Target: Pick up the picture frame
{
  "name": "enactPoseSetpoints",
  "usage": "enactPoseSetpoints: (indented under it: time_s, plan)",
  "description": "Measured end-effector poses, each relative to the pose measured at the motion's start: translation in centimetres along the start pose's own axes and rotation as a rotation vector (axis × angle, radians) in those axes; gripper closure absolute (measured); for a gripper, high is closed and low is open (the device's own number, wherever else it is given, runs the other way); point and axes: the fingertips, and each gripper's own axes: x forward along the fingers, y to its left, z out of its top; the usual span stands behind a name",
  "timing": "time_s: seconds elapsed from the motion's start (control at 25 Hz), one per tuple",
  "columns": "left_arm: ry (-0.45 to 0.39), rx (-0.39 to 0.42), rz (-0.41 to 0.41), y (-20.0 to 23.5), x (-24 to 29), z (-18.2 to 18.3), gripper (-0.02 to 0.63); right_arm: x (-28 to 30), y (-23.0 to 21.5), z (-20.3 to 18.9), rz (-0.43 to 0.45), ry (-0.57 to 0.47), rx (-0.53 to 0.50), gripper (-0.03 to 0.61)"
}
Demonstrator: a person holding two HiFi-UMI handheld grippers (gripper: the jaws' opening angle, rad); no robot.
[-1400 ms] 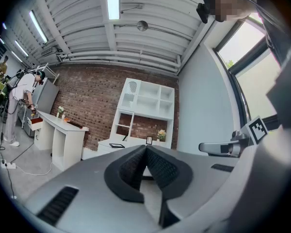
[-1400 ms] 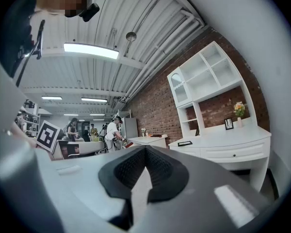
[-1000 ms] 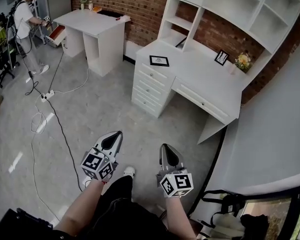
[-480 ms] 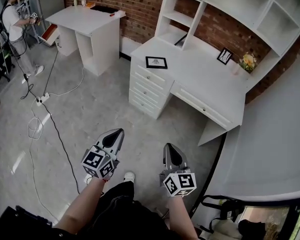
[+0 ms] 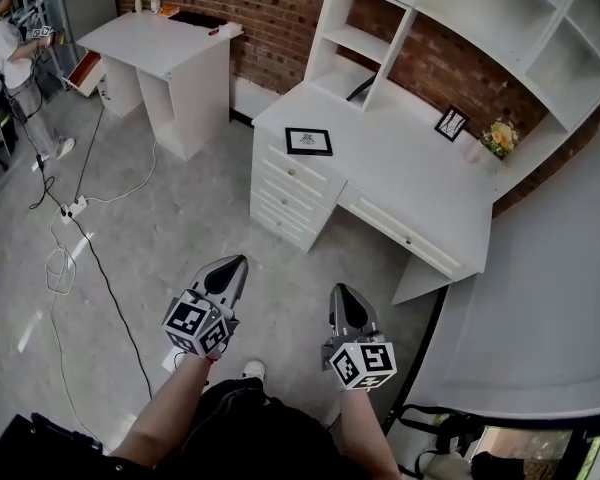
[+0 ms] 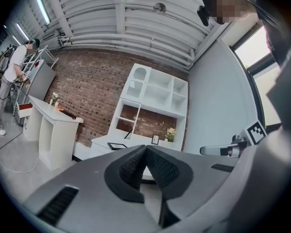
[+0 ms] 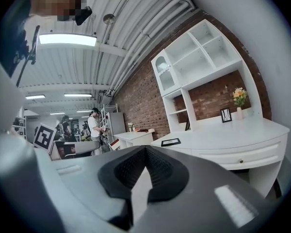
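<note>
From the head view, I am holding my left gripper (image 5: 232,264) and my right gripper (image 5: 343,292) out level above the grey floor (image 5: 180,218), side by side and well apart from the white desk (image 5: 420,183); the picture frame (image 5: 309,141) is lying flat near the desk's left front corner, over the drawers (image 5: 285,193); a smaller frame (image 5: 450,123) is standing further back beside a vase of flowers (image 5: 499,139).

In the left gripper view, my jaws are pressing together at the tips with nothing between them; the picture frame (image 6: 118,145) is showing just above them, still far off on the desk.

In the right gripper view, my jaws are likewise meeting, pinching nothing; the picture frame (image 7: 170,141) is lying on the desk's near edge beyond them.
</note>
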Motion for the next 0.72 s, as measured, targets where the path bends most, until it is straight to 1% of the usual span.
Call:
enactPoseSetpoints:
  time_s: [0.16,0.28,0.48,0.72]
  plan:
    - [0.011,0.002,0.004,1.7,1.0,0.0,0.612,2.4,-0.5,-0.2,-0.007,-0.011,0.025,0.575]
    - [0.017,-0.003,0.019,2.8,1.3,0.1,0.612,3.5,-0.3,-0.7,0.002,0.003,0.037,0.575]
    - [0.035,-0.011,0.035,3.8,1.4,-0.3,0.612,4.4,-0.8,-1.4,-0.008,0.021,0.067,0.575]
    - [0.034,-0.023,0.043,4.5,2.9,-0.7,0.612,6.3,-1.7,-1.0,0.018,0.015,0.073,0.575]
